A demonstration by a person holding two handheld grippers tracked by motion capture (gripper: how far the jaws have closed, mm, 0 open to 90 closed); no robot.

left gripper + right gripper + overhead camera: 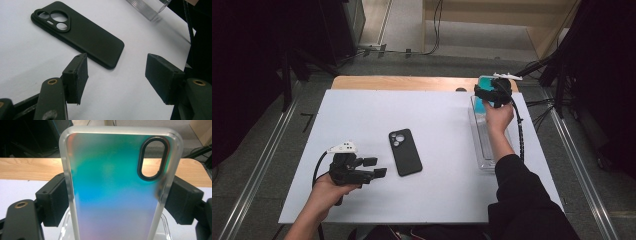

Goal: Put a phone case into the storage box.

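Observation:
A black phone case (405, 152) lies camera-cutout up in the middle of the white table (362, 115). My left gripper (376, 167) rests just to its left, jaws open and empty. In the left gripper view the case (82, 35) lies just beyond the open gripper (117, 75). At the far right, my right gripper (488, 95) is shut on a translucent teal-to-purple phone case (483, 81), held upright above the far end of a clear tray (484, 145). In the right gripper view the pads (53, 200) press both long edges of that case (112, 187).
The clear plastic tray runs lengthwise along the table's right side; its rim (165, 225) shows under the held case and its corner (147, 7) in the left gripper view. A wooden board edge (412, 82) borders the far side. Cables trail off the right.

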